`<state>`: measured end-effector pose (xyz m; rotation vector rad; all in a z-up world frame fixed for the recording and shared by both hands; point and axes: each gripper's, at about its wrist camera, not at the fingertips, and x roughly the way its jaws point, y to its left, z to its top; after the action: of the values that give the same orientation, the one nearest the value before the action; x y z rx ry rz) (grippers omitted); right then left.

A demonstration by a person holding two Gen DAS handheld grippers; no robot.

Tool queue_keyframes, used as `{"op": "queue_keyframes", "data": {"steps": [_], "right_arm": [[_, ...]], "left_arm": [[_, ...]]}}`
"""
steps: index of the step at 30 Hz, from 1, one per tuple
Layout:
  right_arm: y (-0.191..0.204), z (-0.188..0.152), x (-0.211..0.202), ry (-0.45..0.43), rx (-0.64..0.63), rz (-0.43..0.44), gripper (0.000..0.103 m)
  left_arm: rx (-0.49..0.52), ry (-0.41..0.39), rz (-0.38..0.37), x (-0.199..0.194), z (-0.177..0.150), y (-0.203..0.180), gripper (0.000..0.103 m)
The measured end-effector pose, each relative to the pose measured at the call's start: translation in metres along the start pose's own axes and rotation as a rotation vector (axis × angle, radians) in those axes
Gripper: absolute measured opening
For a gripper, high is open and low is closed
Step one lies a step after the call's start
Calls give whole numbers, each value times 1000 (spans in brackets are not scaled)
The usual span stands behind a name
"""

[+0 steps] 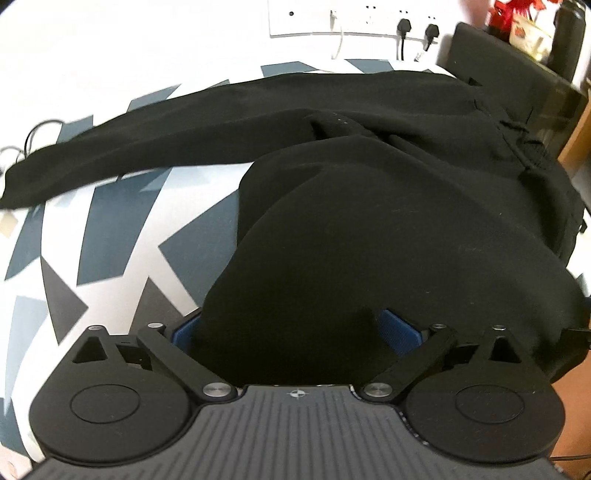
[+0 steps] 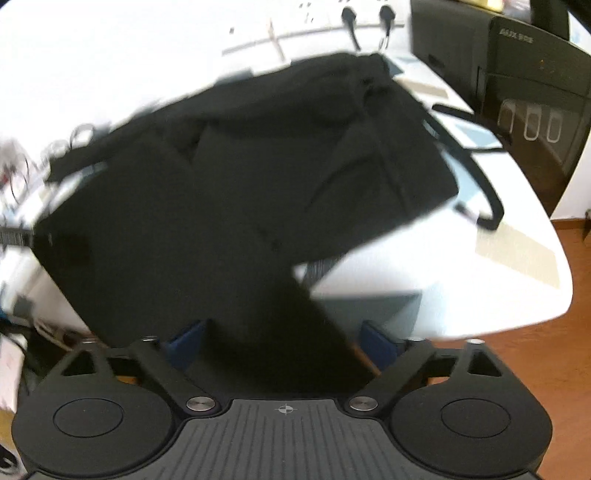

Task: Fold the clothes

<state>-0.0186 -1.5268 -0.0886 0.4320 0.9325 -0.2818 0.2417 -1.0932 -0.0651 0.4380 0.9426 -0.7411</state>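
A pair of black trousers lies across a table with a white and grey-blue patterned cloth. One leg stretches flat to the left; the other is lifted and draped toward me. My left gripper has black cloth between its blue pads, jaws partly closed on it. In the right wrist view the trousers are blurred, and a strip of the cloth runs down into my right gripper, between its blue pads.
A wall socket strip with plugs is behind the table. A black appliance stands at the right end of the table. A black strap lies near it. Cables lie at the left. Wooden floor shows on the right.
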Motion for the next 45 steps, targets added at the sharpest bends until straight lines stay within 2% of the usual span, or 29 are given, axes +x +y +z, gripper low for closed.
{"op": "queue_keyframes", "data": {"steps": [1,2,3,4,5,8,11,14,17,19,23,27,32,37,41,43,44,45], "right_arm": [[3,-4,2,-2,-11,-18,75],[7,-6,1,-19,-22,-37,65],[9,-7,0,-32,-30,-52,44],[10,-7,-2,-33,-35,-58,35],[9,-6,-4,-33,-33,-52,21],[4,-1,-15,-47,5,16,14],[16,14,-40,-118,8,24,13],[31,43,-76,-253,10,62,12],[54,86,-96,-356,-33,104,12],[76,123,-97,-387,-78,148,12],[150,200,-63,-385,-239,226,12],[254,265,9,-314,-386,343,12],[399,303,93,-184,-522,471,12],[526,300,173,-38,-595,504,12],[590,258,230,63,-703,431,15],[603,237,249,101,-724,390,20],[606,233,252,98,-710,389,27],[603,233,252,83,-687,400,41]], "left_arm": [[7,1,3,2,0,-1,100],[13,4,2,3,0,0,100],[17,7,1,4,0,0,100],[17,11,-4,5,-1,1,100],[13,14,-9,6,-1,3,100],[-4,17,-24,7,-3,10,100],[-18,-1,-59,2,-3,19,100],[-29,-51,-87,-9,-2,32,100],[-36,-110,-97,-21,-2,49,100],[-51,-144,-107,-29,-6,65,100],[-88,-197,-108,-46,-23,107,100],[-150,-231,-82,-61,-53,154,100],[-264,-237,-54,-69,-82,208,100],[-367,-255,-3,-81,-107,254,100],[-414,-250,19,-82,-117,283,100],[-417,-242,27,-79,-116,293,100],[-419,-237,25,-76,-113,297,100],[-420,-231,21,-73,-111,301,100]]}}
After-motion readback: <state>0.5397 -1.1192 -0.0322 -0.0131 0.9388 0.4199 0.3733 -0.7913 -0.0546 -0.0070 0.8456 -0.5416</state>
